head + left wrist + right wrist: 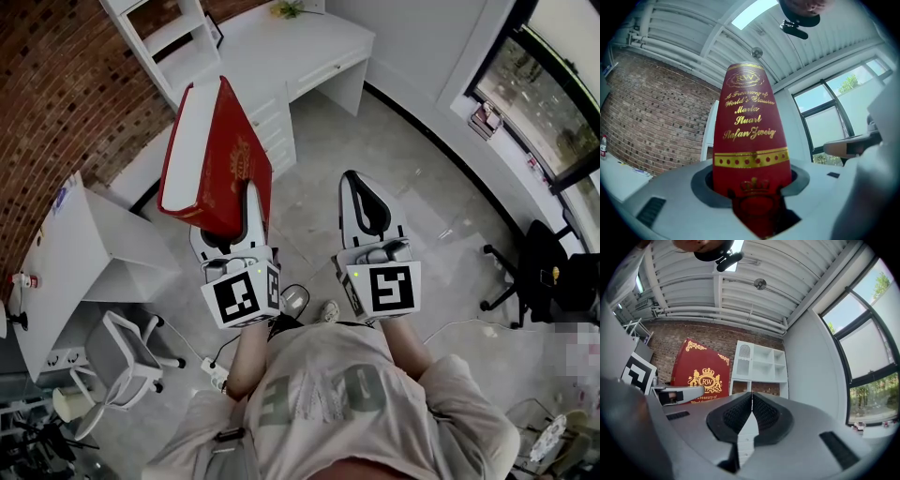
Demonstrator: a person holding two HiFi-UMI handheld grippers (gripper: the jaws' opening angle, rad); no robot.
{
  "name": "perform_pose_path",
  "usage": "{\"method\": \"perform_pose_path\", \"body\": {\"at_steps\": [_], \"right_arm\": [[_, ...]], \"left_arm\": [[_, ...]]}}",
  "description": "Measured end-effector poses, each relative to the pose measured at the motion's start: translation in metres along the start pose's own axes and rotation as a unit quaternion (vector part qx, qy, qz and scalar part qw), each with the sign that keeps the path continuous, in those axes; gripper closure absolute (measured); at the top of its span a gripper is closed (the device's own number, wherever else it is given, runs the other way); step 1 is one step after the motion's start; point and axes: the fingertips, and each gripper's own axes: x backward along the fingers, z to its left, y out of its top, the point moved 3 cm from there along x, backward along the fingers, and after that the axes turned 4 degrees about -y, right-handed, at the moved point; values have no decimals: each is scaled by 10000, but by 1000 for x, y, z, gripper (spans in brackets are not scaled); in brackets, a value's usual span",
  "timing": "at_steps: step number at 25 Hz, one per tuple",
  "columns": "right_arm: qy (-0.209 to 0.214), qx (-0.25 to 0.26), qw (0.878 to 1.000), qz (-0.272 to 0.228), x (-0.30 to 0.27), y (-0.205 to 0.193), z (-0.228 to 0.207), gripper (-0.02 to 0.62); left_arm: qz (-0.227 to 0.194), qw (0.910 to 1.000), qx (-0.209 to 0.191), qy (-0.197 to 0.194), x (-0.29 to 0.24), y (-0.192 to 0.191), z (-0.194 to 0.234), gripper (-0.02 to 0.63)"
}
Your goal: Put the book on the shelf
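Left gripper (239, 208), right gripper (362, 187): pale grey shells, black ribbed jaws, black-and-white marker cube (242, 296) on each, small green light (255, 274). Beige T-shirt (328, 398), large grey lettering.

- Right tongs (751, 394): jaws closed, ribbed pads meeting at the tips, nothing between them.
- Red book (701, 369) with a gold crest stands tilted at left, the left tongs (679, 393) across its lower part.
- White shelf (759, 364) stands beside the book, against the brick wall (670, 333).
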Motion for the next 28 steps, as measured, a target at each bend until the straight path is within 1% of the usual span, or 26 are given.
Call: {"method": "perform_pose_path", "body": {"at_steps": [4,8,12,16,22,25,28], "right_arm": [[51,247,9997,-29,5,-4,-18,578],[29,83,9999,48,3,-7,-27,578],[26,184,9998,57,-7,-14,-33,578],[-15,191,9998,82,-29,-24,-38,578],[-148,347,9992,138,-94,-49,-56,578],[-229,450,9987,97,-147,-63,-68,578],[-316,418,9985,158,-218,-76,-80,578]], "left_arm": [[-87,9999,-55,115,-2,2,-9,360],[-46,9999,-74,122,-3,2,-17,360],[-11,9999,-92,113,-14,-3,-16,360],[-9,9999,-66,106,-39,-13,-8,360],[-60,10000,63,0,-114,-44,10,360],[-117,9998,128,-93,-174,-63,22,360],[-58,9997,150,-210,-244,-80,39,360]]}}
